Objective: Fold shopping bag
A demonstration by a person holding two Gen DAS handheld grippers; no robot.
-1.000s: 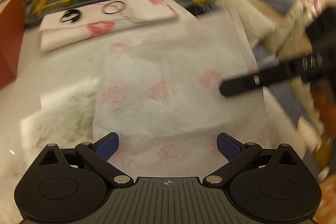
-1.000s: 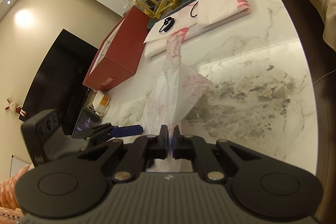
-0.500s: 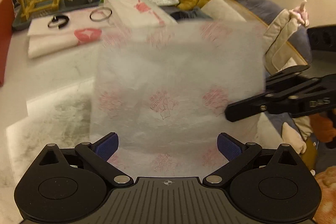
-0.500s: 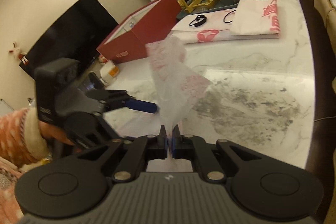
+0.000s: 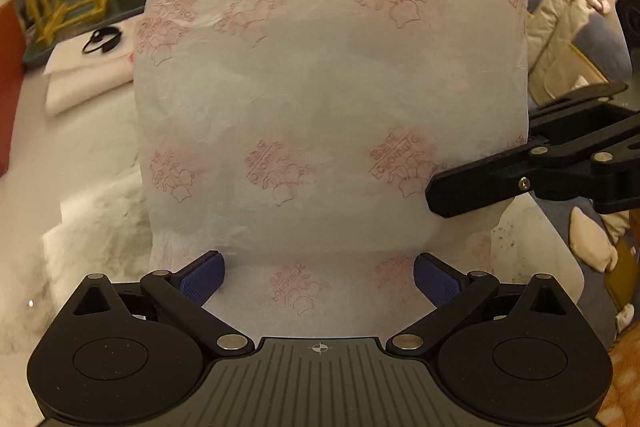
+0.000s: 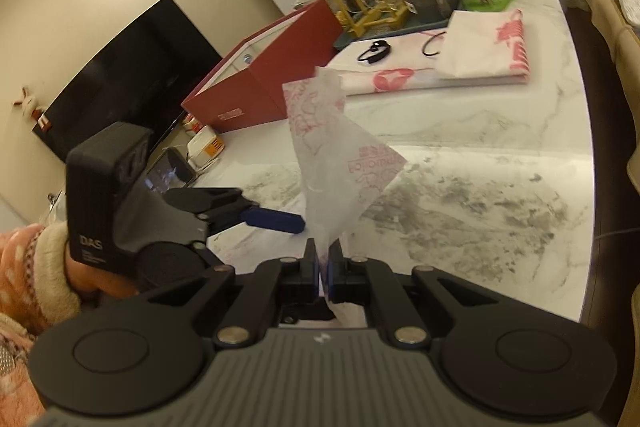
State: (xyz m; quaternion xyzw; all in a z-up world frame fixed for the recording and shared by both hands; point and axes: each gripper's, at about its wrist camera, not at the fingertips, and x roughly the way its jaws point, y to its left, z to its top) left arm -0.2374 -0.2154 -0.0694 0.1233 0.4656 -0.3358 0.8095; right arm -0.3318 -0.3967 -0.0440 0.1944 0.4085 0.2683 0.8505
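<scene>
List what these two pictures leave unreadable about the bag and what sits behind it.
- Left wrist view: the raised shopping bag hides the table behind it.
- Left wrist view: the right hand-held gripper has its tips against the bag; the pinch point is unseen.
- Right wrist view: the bag's red print is mirrored and too small to read.

Colours and prints on the marble table

The thin translucent white shopping bag point(image 5: 328, 99) carries a repeated red outline logo; the marble tabletop point(image 6: 480, 195) is white with grey veining; the rectangular cardboard box point(image 6: 256, 87) is dark red; folded white cloths point(image 6: 484, 51) show pink prints; both grippers are black with blue pads point(image 5: 436, 283)
</scene>
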